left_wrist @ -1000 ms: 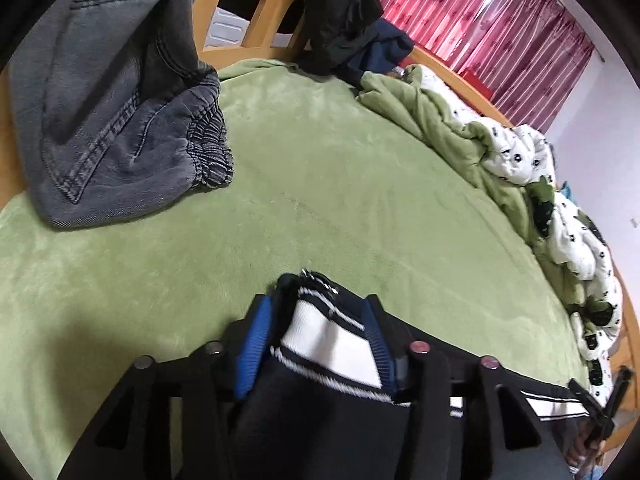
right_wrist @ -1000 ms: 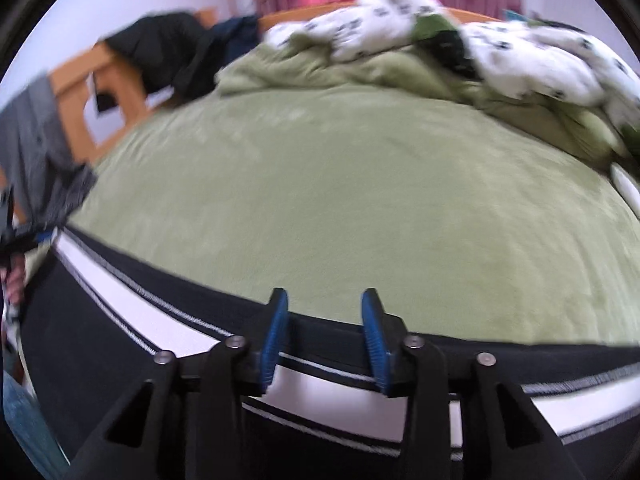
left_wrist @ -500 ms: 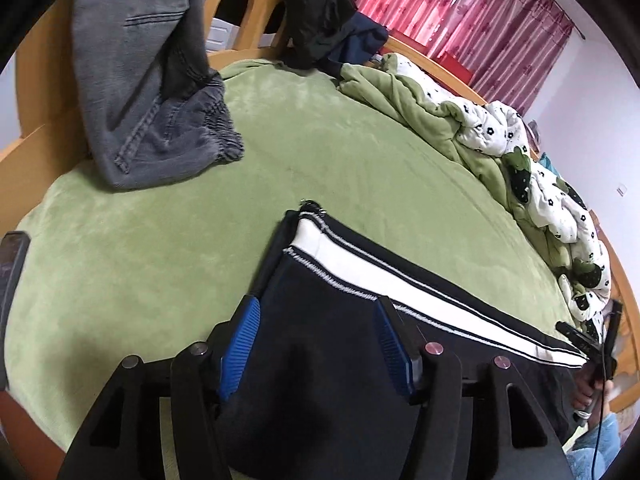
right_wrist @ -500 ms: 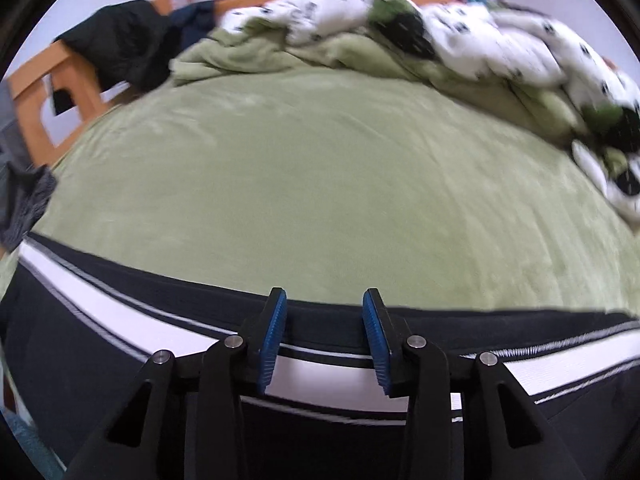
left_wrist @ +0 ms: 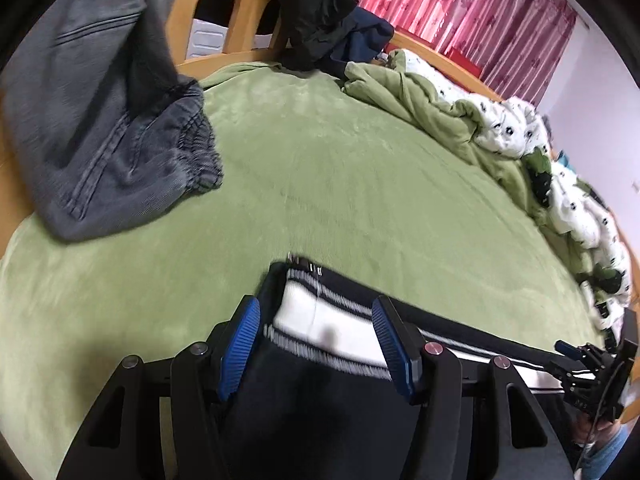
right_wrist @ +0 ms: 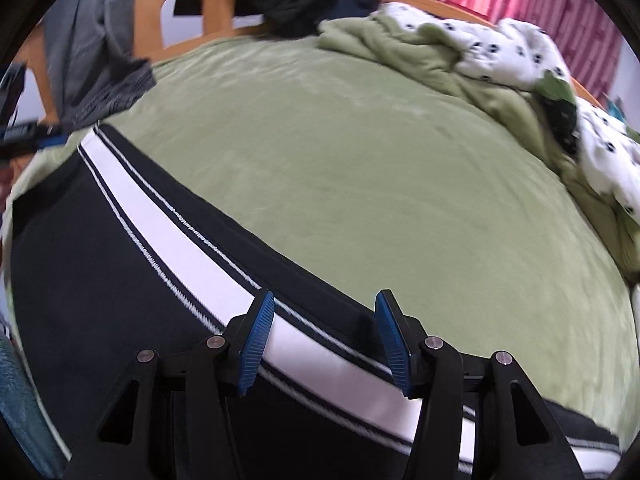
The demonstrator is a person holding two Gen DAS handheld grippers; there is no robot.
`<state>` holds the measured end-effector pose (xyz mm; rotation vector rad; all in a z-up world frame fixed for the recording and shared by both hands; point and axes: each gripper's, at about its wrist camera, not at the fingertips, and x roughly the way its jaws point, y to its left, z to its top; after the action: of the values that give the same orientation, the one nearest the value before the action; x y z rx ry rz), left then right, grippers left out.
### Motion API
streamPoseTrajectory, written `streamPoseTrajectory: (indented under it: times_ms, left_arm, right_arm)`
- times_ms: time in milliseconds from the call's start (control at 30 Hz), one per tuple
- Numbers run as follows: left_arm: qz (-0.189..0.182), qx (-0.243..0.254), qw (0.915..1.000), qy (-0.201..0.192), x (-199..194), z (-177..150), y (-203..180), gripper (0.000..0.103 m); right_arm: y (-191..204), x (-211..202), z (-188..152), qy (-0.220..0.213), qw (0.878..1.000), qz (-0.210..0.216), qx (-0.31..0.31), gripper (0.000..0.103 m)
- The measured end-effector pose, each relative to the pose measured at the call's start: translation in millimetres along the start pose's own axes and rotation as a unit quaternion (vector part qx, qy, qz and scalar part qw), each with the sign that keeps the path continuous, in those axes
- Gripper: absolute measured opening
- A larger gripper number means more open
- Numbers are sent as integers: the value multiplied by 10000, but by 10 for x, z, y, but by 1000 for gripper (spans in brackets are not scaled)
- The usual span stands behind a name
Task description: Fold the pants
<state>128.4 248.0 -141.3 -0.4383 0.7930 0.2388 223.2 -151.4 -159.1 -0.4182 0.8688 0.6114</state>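
Note:
Black pants (left_wrist: 320, 408) with a white side stripe lie flat along the near edge of the green bed. In the right wrist view the pants (right_wrist: 120, 264) stretch from far left to lower right. My left gripper (left_wrist: 316, 320) is open, its blue pads on either side of the stripe at the pants' end. My right gripper (right_wrist: 324, 328) is open over the stripe farther along. The right gripper also shows at the far right of the left wrist view (left_wrist: 588, 364).
Grey jeans (left_wrist: 108, 140) hang over the wooden bed frame (left_wrist: 208, 12) at the left. Dark clothes (left_wrist: 320, 12) are piled at the far end. A crumpled green and white blanket (left_wrist: 500, 132) runs along the right. The green sheet (left_wrist: 340, 184) lies between them.
My left gripper let go of the pants' end and opened wide. My right gripper also opened wider. The pants now lie flat on the bed, and both cameras shifted.

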Motion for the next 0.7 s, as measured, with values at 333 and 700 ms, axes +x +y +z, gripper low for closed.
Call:
streamPoseTrajectory:
  times_ms: [333,700]
  left_arm:
    - [24,273,9995,-166,280,68,-13,20]
    - [110,66,9999,-2,455,114,56,23]
  right_arm:
    - [43,288,33,-218,9983,463,-278,5]
    - [56,446,17,-254,9987,353,-248,7]
